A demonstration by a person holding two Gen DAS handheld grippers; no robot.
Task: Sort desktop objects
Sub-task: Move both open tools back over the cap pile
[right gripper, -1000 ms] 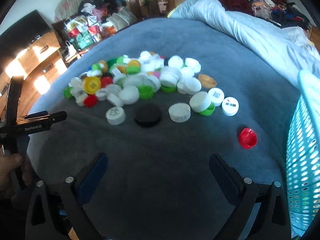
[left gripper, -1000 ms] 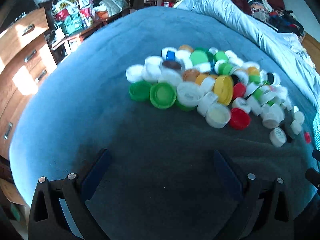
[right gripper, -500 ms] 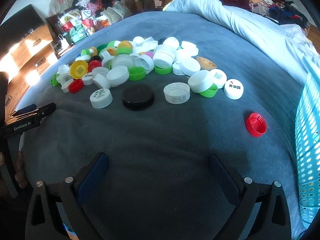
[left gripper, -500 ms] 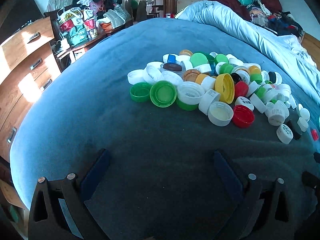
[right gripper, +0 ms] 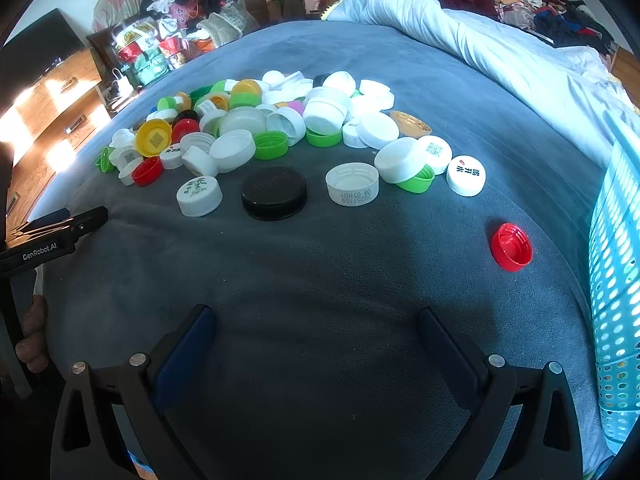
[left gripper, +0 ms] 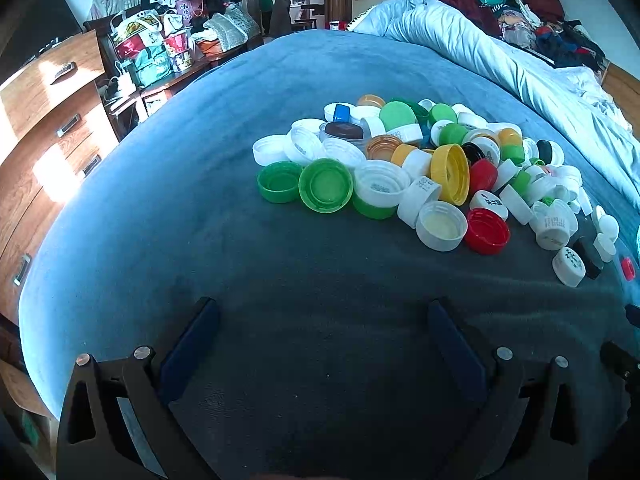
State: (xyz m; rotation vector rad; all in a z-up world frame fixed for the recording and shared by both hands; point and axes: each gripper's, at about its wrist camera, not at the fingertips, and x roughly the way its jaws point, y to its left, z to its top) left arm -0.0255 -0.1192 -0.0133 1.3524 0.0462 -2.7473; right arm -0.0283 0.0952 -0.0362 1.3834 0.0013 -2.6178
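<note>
Left gripper [left gripper: 322,320]: jaws spread wide, nothing between the blue pads, held low over bare grey-blue blanket [left gripper: 168,184]. The pile of bottle caps [left gripper: 420,168] lies ahead of it and a little to the right, well apart from the fingertips.

Nearest edge of the pile, left wrist view: two green caps side by side, open side up [left gripper: 280,182] [left gripper: 326,191], then a white cap stacked on a green one [left gripper: 380,190]. Further right a white cap with a cream liner [left gripper: 441,225] touches a red cap [left gripper: 487,231]. A yellow cap [left gripper: 450,174] stands on edge among the heap.

Right gripper [right gripper: 316,332]: also fully open and holding nothing, over bare blanket. Ahead of it, in a loose row: white cap with green print [right gripper: 199,196], large black lid [right gripper: 274,192], white cap upside down with a printed date code [right gripper: 352,183], white cap leaning on a green one [right gripper: 402,160], white cap with red and black print [right gripper: 465,175].

A lone red cap [right gripper: 512,247] sits off to the right, apart from the rest and near the pale blue perforated basket [right gripper: 616,264] (only its side wall is in frame).

The left gripper's body shows at the left edge of the right wrist view, with fingers of the holding hand [right gripper: 34,332] below it.

Background: wooden drawer unit [left gripper: 44,120], rolled white duvet [left gripper: 500,64].
</note>
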